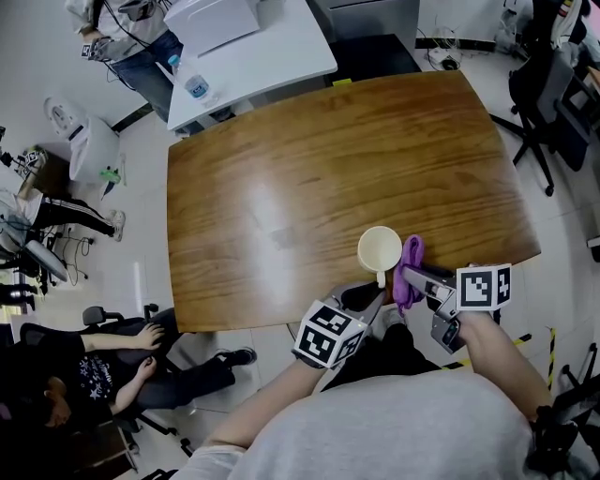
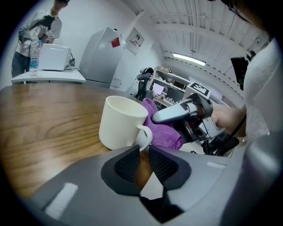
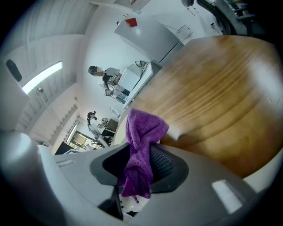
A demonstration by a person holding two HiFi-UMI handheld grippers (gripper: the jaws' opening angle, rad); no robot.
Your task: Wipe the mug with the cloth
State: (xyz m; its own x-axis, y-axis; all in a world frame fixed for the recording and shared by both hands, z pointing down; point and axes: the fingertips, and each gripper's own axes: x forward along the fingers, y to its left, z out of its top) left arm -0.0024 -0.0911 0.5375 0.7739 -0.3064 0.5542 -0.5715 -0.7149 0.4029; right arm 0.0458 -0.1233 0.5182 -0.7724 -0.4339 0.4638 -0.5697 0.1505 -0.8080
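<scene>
A cream mug (image 1: 379,249) stands on the wooden table (image 1: 309,178) close to its front edge, with its handle (image 2: 144,137) turned toward me. My left gripper (image 1: 378,292) comes in from below, and its jaws stand nearly together on the lower part of that handle (image 2: 142,150). A purple cloth (image 1: 410,270) hangs bunched against the mug's right side. My right gripper (image 1: 413,277) is shut on the cloth (image 3: 140,145), which drapes over and between its pads. In the left gripper view the right gripper (image 2: 185,112) lies just behind the mug (image 2: 121,122).
A white table (image 1: 262,42) with a water bottle (image 1: 195,86) stands beyond the far left corner. A person stands there (image 1: 127,28) and another sits at the lower left (image 1: 112,370). An office chair (image 1: 544,103) is on the right.
</scene>
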